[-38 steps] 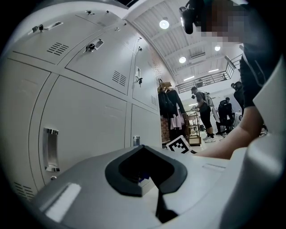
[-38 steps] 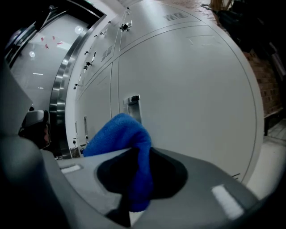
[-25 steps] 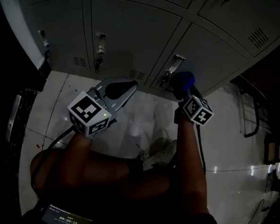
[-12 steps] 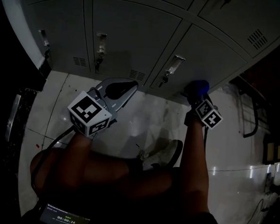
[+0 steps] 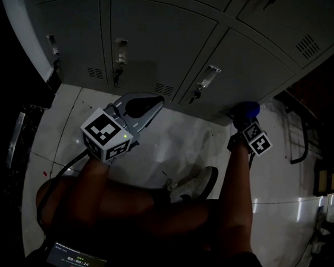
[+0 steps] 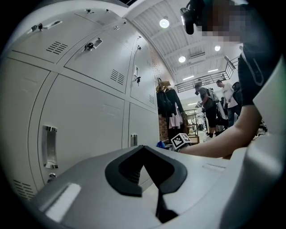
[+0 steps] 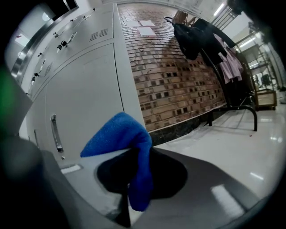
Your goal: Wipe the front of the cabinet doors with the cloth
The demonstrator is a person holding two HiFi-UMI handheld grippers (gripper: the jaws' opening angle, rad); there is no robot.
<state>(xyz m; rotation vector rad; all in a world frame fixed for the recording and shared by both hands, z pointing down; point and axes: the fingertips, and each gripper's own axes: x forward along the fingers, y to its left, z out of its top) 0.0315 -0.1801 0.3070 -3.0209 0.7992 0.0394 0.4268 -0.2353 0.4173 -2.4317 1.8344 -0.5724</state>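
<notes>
Seems partway through, with nothing to show how much of the cabinet doors (image 5: pixel 161 39) is wiped; judged from position, working low on the right-hand door in the head view, contact not clear. Pinches the blue cloth (image 7: pixel 127 143) firmly in the right gripper (image 5: pixel 246 122), at the right of that view. Drapes over in a fold, long axis roughly upright in the right gripper view, one corner pointing left toward the door. Holds the left gripper (image 5: pixel 143 105) pressed together on nothing, off the doors

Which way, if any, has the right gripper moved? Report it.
Yes: the right gripper and cloth slid rightward along the cabinet doors, away from the handle.
</notes>
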